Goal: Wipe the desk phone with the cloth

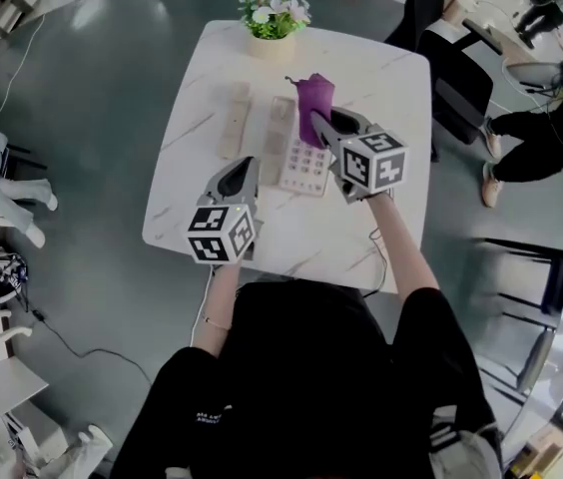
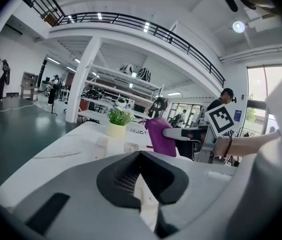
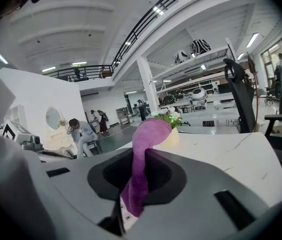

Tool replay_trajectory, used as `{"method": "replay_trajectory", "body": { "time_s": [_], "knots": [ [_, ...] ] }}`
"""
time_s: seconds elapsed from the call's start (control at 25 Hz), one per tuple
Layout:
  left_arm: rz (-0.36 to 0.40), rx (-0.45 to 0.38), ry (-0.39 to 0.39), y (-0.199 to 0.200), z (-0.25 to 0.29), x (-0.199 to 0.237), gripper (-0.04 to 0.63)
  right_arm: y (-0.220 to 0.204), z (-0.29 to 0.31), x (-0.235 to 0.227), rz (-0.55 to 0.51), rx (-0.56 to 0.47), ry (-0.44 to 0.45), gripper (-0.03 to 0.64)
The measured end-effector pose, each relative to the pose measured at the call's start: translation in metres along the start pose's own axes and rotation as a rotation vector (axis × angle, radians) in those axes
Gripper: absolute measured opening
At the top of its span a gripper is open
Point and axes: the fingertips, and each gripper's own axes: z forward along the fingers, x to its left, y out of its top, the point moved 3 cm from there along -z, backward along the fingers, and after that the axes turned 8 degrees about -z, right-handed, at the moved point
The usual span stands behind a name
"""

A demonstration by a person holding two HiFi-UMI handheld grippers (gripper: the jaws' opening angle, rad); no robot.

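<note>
A dark grey-green floor (image 1: 92, 118) with a dull sheen spreads out on the left of the open hall, and a thin cable trails across it. On it stands one surface (image 1: 197, 98), a white square top with rounded corners and faint marble veining.

The left gripper (image 1: 247, 166) hovers over the near left part of the surface. It is a grey plastic shell that tapers to a point and carries a cube (image 1: 222, 233) of black-and-white square markers. In the left gripper view its jaws are together with nothing between them (image 2: 142, 156), and the dark ribbed pads meet in a notch.

Just beyond it lies the desk phone (image 1: 301, 158), pale beige and flat with a grid of keys. Its long narrow handset (image 1: 234, 120) lies on the surface beside the base, to the left of it. At the far edge stands one potted plant (image 1: 274, 18), with white blossoms and green leaves in a cream pot.

The cloth (image 1: 313, 103) is purple, soft and bunched. It hangs over the far end of the phone, clamped in the jaws of the right gripper (image 1: 321, 126). In the right gripper view the cloth (image 3: 143, 149) runs as a fuzzy strip between the jaws (image 3: 140, 166) and curls over above them. The right gripper bears the second marker cube (image 1: 373, 163).

To the right of the surface stands a black chair (image 1: 461, 78). Further right, a person (image 1: 546, 138) in dark clothes sits at the edge of the view.
</note>
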Motion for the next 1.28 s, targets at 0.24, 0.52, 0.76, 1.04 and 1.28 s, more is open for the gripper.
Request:
{"method": "replay_trajectory", "body": {
  "time_s": [0.24,0.52,0.76,1.04,1.28],
  "knots": [
    [-0.001,0.011,-0.008,0.001,0.013,-0.001,-0.003,0.008,0.001,-0.032,-0.064,-0.026,-0.146,0.038],
    [-0.003,0.042,-0.018,-0.005,0.025,-0.003,-0.003,0.01,0.006,-0.057,-0.28,0.047,-0.266,0.038],
    [-0.009,0.066,-0.017,-0.013,0.033,-0.002,-0.003,0.0,0.019,-0.071,-0.493,0.138,-0.339,0.038],
    [-0.016,0.086,-0.018,-0.02,0.036,-0.004,-0.003,-0.025,0.037,-0.065,-0.698,0.263,-0.275,0.038],
    [-0.021,0.089,-0.012,-0.022,0.034,-0.003,-0.003,-0.039,0.044,-0.051,-0.777,0.311,-0.211,0.038]
  ]
}}
